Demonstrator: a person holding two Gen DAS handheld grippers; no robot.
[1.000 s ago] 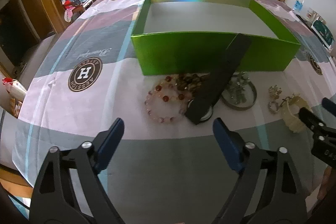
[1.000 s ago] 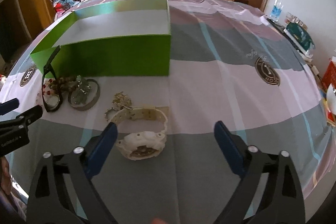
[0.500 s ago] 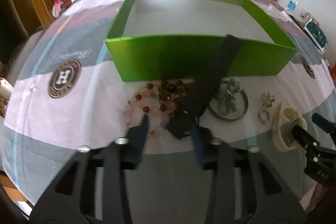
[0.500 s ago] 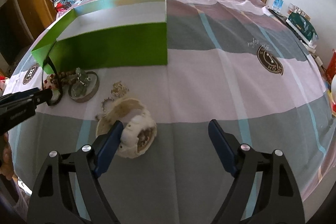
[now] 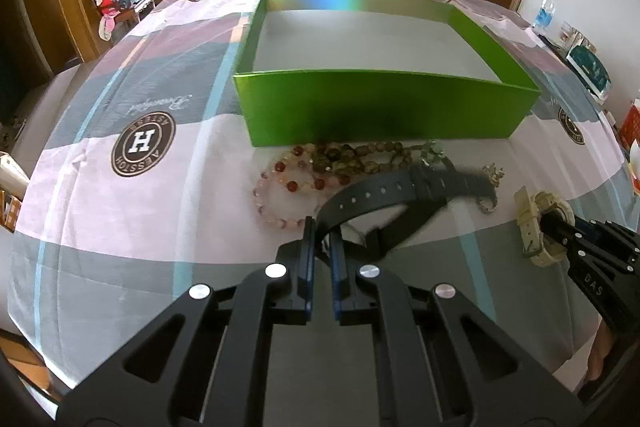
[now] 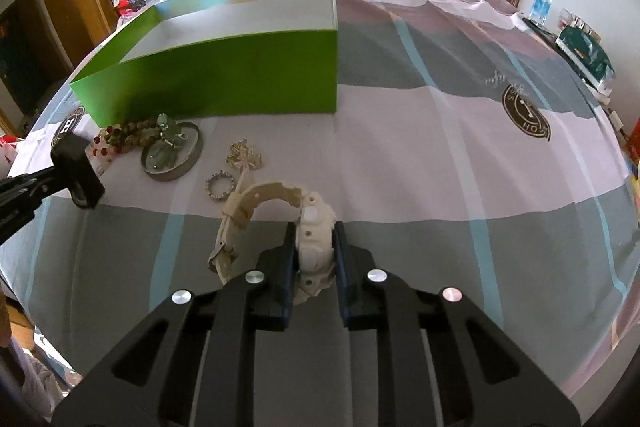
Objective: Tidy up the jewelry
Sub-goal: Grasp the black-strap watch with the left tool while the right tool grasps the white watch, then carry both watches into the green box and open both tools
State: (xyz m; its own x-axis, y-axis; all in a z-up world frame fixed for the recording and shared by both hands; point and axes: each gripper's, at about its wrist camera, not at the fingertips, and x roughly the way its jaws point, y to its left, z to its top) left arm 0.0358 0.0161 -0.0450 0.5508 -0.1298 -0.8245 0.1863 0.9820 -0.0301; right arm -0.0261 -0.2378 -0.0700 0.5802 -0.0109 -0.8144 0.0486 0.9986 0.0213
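Our left gripper [image 5: 323,231] pinches the black watch [image 5: 384,193] by its strap; our right gripper [image 6: 315,243] clamps the cream watch [image 6: 310,239]. Both sit low over the desk [image 6: 440,167], near the empty box [image 5: 380,107], presumably their destination.

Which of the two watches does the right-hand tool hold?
The cream watch, its chunky pale case pinched in the right gripper. The black watch hangs by its strap from the left gripper.

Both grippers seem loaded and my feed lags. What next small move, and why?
Probably lift both straight up: the left gripper pinches the black watch strap, the right gripper clamps the cream watch, and the green box sits empty ahead.
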